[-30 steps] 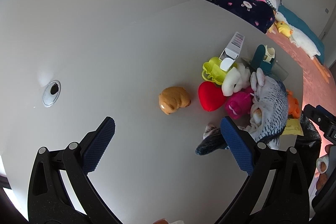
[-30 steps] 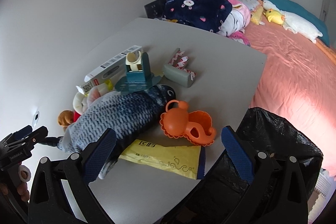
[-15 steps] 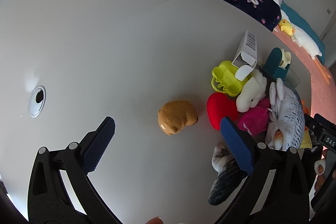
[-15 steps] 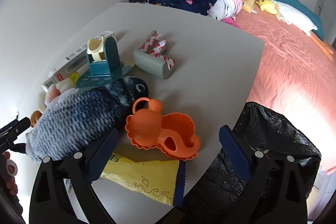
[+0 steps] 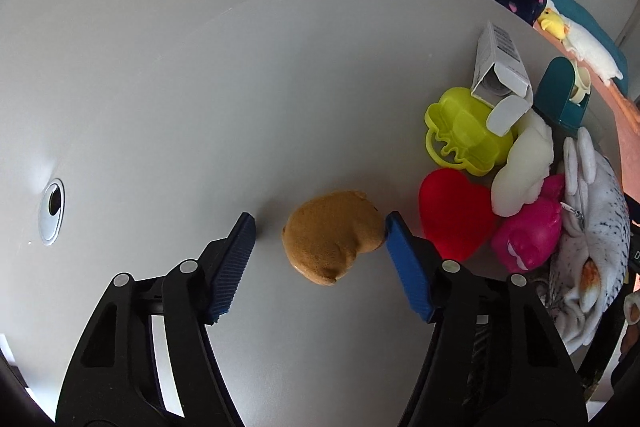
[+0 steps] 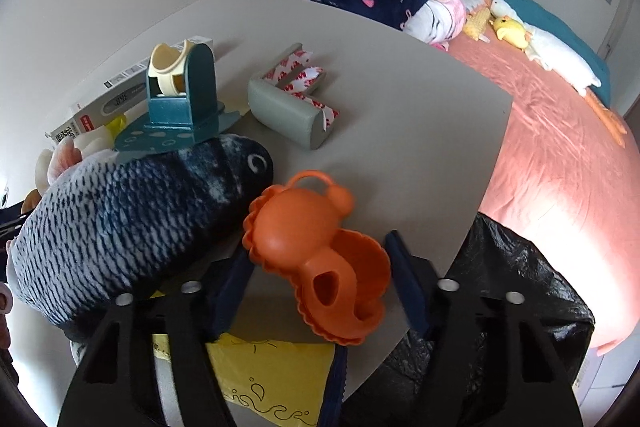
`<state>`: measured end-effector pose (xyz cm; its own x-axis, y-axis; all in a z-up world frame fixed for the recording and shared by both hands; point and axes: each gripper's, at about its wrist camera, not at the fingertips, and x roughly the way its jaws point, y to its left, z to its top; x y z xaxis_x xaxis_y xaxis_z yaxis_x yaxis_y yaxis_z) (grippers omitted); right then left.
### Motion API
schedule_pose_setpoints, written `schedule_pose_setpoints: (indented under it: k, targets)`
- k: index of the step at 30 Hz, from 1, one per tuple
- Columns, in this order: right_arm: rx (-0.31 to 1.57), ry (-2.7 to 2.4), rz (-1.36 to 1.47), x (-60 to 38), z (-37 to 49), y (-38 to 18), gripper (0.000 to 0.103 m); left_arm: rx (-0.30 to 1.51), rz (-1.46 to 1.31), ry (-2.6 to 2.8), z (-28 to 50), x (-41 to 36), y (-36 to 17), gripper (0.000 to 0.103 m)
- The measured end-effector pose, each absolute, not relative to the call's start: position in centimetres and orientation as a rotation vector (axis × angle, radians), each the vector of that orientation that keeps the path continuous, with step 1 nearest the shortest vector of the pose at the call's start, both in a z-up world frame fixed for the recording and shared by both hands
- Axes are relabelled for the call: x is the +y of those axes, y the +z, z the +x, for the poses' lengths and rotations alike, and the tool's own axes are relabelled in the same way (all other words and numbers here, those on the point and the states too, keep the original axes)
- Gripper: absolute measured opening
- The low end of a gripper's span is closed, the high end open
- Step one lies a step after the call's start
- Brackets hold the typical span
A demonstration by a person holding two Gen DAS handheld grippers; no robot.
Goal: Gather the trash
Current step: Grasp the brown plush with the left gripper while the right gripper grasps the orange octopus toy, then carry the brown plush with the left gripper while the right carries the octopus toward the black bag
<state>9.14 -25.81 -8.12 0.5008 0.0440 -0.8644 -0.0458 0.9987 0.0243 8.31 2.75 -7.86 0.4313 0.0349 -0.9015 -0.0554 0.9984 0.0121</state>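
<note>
The left gripper [image 5: 318,229] is closing around a soft brown plush toy [image 5: 332,235]; the right gripper [image 6: 320,259] is closing around an orange plastic sand mould [image 6: 316,255]; neither squeezes yet

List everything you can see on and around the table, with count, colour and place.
plush: 1, brown, between left pads
heart: 1, red, right of plush
mould: 1, yellow-green, behind heart
pink toy: 1, beside heart
box: 1, white, open, table's back
fish: 1, blue-white, table's middle
crab: 1, orange, between right pads
packet: 1, yellow, near edge
tape holder: 1, teal, on fish
bag: 1, black, beside table
left hand-held gripper: closing around plush
right hand-held gripper: closing around crab
</note>
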Motion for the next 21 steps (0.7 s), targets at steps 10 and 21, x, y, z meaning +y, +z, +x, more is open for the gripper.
schedule_pose_setpoints:
  k: [10,21]
  targets:
    - [1.019,0.075,0.06,-26.5,9.1,-7.4,0.062,1.097,-0.016,0.068,7.7,3.8,-7.2,0.046]
    - [0.943,0.09,0.123,-27.5,7.1,-4.4,0.063,0.996,-0.025,0.077,5.8,4.4,-2.6,0.046]
